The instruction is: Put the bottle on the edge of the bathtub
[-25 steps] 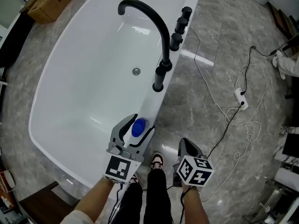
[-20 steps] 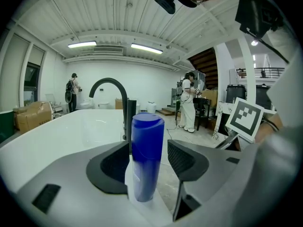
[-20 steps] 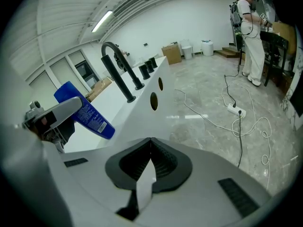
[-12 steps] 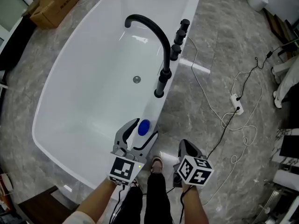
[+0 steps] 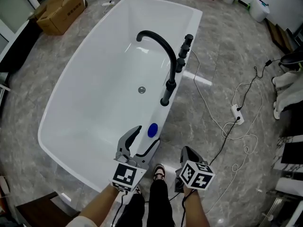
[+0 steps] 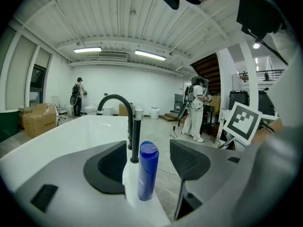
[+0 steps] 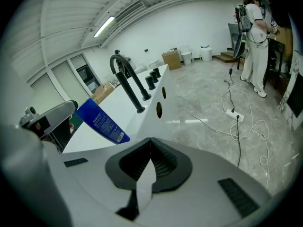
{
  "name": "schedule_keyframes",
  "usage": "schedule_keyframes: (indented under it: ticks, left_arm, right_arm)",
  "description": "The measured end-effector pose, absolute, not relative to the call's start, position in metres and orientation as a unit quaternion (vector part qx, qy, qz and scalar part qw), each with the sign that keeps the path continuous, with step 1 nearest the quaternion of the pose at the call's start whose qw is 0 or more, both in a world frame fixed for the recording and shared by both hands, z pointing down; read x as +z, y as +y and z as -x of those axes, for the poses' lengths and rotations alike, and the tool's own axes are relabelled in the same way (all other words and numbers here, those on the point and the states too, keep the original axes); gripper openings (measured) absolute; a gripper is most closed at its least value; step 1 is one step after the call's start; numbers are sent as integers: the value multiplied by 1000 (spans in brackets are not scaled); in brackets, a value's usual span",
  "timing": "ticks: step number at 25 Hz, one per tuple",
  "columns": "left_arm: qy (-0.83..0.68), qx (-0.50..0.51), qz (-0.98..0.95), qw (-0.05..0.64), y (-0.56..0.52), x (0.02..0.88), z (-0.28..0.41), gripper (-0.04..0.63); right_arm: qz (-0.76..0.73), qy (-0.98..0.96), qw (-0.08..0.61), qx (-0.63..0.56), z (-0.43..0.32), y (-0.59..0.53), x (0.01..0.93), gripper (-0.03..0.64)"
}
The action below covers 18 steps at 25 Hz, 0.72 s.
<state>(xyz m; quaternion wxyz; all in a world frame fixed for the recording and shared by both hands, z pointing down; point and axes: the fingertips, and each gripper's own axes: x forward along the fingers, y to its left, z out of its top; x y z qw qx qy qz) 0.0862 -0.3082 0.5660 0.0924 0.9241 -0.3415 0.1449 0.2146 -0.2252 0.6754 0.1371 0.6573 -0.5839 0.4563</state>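
Your left gripper has its 2 jaws spread wide, touching nothing. Between them the slim blue plastic bottle stands upright on the white bathtub's rim, near the black arched faucet. Your right gripper is closed and empty. The bottle looks light, smooth and tippy; regrip it mid-body.

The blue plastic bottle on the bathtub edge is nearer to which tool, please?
Left. The left tool flanks the blue plastic bottle with open jaws, not touching; the right tool hangs apart, to its right.
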Motion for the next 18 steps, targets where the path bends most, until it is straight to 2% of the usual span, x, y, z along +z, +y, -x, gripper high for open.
schedule_keyframes:
  ticks: [18]
  left_arm:
    - [-421,115,-893,112,-283,481,-15,278]
  right_arm:
    - [-664,-605,127,420,-192,-209,598,26]
